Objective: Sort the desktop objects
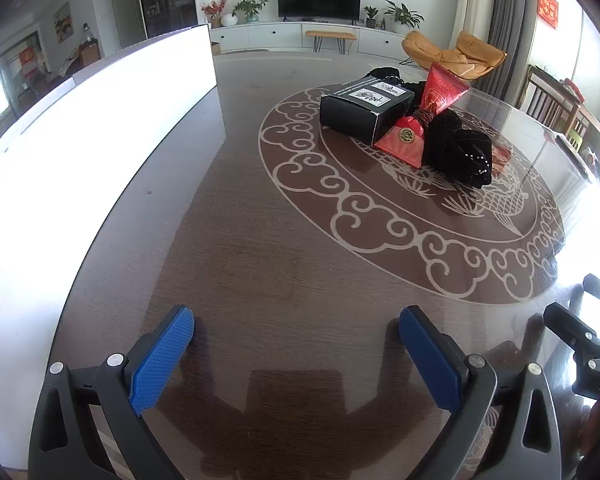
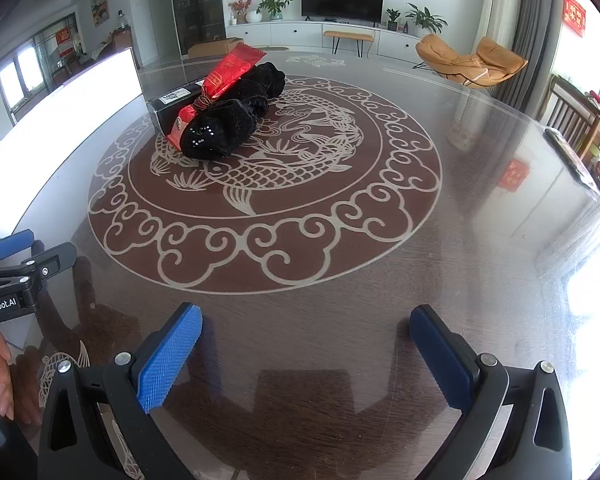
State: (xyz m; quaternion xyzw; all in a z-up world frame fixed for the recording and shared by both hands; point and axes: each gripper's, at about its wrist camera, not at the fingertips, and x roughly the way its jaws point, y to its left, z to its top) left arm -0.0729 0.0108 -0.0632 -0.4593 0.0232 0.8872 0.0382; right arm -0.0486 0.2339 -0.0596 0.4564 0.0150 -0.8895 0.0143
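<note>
A black box (image 1: 364,110) with white labels, a red foil packet (image 1: 424,120) tied at its middle and a black velvet cloth (image 1: 458,152) lie in a heap on the round table's fish medallion. In the right wrist view the same box (image 2: 172,110), packet (image 2: 224,76) and cloth (image 2: 236,120) sit at the far left. My left gripper (image 1: 296,316) hovers open over bare table near the front edge, well short of the heap. My right gripper (image 2: 306,316) is also open with nothing between its blue pads.
A bright white box wall (image 1: 100,140) stands along the left of the brown table (image 1: 240,240). The right gripper's body (image 1: 588,344) shows at the left view's right edge; the left one (image 2: 16,276) and a hand (image 2: 0,376) show at the right view's left edge. Chairs stand beyond the far right rim.
</note>
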